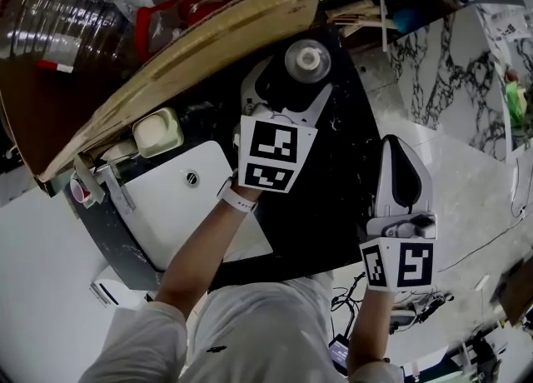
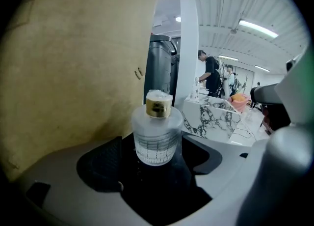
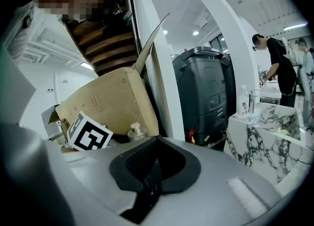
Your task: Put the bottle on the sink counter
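Bottle stands upright on the dark sink surface between the wide-open jaws of the left gripper, so placing looks done and only backing away is left, while the right gripper hangs alongside, jaws closed on nothing.

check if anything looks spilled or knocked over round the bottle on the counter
Nothing is spilled or tipped. The bottle stands upright on the black counter, between the open jaws of the left gripper. The one odd thing is a big cardboard sheet leaning close behind it.
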Demonstrator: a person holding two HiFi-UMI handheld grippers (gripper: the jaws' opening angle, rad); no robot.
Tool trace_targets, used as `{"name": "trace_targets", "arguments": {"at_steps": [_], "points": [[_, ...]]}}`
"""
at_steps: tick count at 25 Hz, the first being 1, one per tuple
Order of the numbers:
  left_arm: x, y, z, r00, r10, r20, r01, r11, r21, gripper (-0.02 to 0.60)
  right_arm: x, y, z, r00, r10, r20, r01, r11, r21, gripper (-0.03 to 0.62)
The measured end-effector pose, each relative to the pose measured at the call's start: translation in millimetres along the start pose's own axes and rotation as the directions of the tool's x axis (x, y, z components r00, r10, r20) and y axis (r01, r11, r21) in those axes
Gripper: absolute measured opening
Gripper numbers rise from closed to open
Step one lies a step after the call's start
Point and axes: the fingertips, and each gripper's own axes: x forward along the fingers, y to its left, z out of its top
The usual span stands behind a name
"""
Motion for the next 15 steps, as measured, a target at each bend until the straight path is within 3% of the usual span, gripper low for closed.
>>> {"name": "trace_targets", "arguments": {"at_steps": [15], "points": [[-83,-18,3,1.0,0.007,0.006,-0.007,1.0,-0.029,0.362,-77,21,31,0.999,-0.033,0.041,0.035,0.998,-0.043,0.011]]}}
